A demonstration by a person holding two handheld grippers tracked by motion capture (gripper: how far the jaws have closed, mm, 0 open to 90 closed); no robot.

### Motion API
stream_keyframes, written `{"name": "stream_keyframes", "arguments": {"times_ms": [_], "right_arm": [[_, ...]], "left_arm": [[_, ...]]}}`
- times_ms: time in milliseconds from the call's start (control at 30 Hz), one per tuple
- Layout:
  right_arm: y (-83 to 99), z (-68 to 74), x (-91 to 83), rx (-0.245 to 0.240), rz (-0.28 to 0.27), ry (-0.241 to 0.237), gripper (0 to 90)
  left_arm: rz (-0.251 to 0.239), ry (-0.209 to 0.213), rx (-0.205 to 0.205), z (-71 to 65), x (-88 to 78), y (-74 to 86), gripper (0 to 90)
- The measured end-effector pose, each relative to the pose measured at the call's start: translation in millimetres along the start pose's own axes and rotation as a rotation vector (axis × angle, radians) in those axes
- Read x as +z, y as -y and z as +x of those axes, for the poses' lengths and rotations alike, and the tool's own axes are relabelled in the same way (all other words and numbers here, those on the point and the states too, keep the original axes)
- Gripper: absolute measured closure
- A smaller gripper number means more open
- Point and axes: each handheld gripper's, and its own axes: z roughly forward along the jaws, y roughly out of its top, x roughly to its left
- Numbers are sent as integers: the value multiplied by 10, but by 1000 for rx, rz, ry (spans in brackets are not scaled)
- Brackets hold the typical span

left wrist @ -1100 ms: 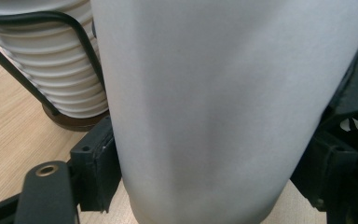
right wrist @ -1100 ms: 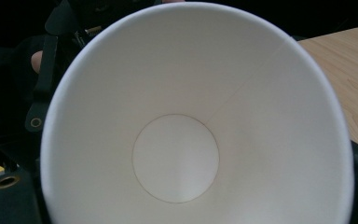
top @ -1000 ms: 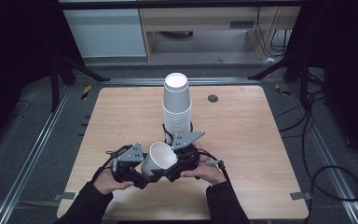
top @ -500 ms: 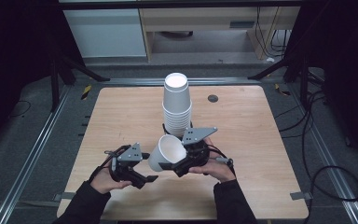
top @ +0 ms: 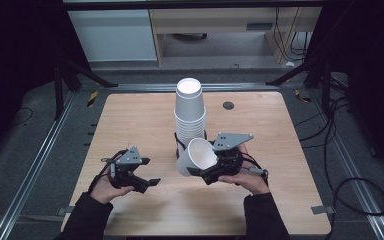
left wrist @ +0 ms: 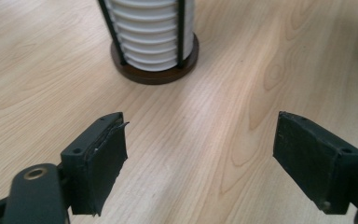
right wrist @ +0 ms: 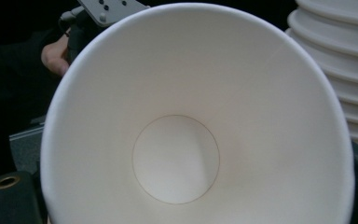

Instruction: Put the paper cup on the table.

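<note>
The right gripper (top: 202, 172) is clamping a white paper cup (top: 196, 156) by its wall, holding it on its side just in front of the cup stack (top: 189, 112) in the round holder (left wrist: 154, 70). The cup's mouth is facing the gripper's own camera. The left gripper (top: 147, 183) is hanging with its jaws wide apart and nothing between them, over the bare table (top: 130, 120). The cup is probably very light, thin-walled and easily crushed; gripping near the stiffer rolled rim with modest force is advisable.

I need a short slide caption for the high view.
Right gripper holds a white paper cup beside the cup stack; left gripper open.
</note>
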Motion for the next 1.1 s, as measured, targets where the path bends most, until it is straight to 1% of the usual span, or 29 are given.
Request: {"name": "stream_keyframes", "arguments": {"times_ms": [67,100,133,167,233,400,500,533,600,667,933,1100], "right_arm": [[2,-31,-64,4,10,29,91],[2,-31,-64,4,10,29,91],[7,-56,-122,7,15,51,91],[7,-56,-122,7,15,51,91],[10,-80,-178,12,20,75,91],[4,-152,-330,23,33,134,91],[-2,-202,-420,34,45,168,91],[-5,-222,-455,37,50,186,90],[-7,-253,-501,45,51,207,90],[-7,-293,-554,61,54,243,90],[-13,-457,-728,107,65,362,90],[-12,-568,-799,133,78,439,90]], "left_arm": [[-1,-18,-17,35,-10,11,165],[-1,-18,-17,35,-10,11,165],[-2,-34,-33,64,-14,25,165],[-2,-34,-33,64,-14,25,165],[1,-51,-51,98,-15,44,165],[0,-65,-81,157,-15,78,165],[9,-78,-97,189,-3,102,166],[12,-80,-100,193,1,107,167],[19,-83,-103,200,12,116,166],[20,-83,-106,201,14,119,166],[26,-91,-119,240,20,147,168],[33,-99,-128,260,31,171,169]]}}
